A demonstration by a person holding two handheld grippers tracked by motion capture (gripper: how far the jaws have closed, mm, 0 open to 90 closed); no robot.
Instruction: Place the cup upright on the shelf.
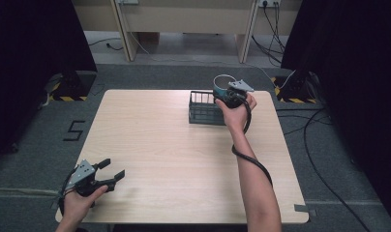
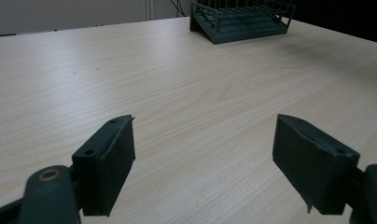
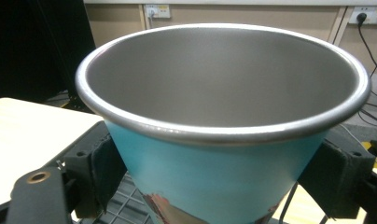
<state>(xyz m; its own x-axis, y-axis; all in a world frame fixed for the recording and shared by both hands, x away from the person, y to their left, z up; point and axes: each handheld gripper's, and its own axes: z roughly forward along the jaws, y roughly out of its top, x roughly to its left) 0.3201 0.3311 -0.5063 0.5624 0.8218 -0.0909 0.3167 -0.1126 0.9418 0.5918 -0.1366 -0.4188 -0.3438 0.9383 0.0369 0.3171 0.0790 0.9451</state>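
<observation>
- The right gripper (image 1: 226, 93) is held up over the far right part of the table (image 1: 184, 159), with its jaws closed against the two sides of a cup (image 1: 223, 83).
- In the right gripper view the cup (image 3: 224, 186) stands upright between the two black jaws, one pressed to each side of its blue wall. Its inside is bare grey metal with a rolled silver rim, and a reddish print shows low on the outside.
- The cup hangs above the right end of a dark rack (image 1: 203, 108), which sits on the table near the far edge. Part of the rack (image 3: 126, 205) shows just under the cup in the right gripper view.
- The left gripper (image 1: 112, 173) is at the near left corner of the table, well apart from the cup and the rack.
- Its jaws are spread wide with nothing between them; in the left gripper view only bare wood lies between the two pads.
- From that view the rack (image 2: 242, 21) stands far off across the table.
- A black cable (image 1: 251, 162) runs from the right gripper along the person's forearm.
</observation>
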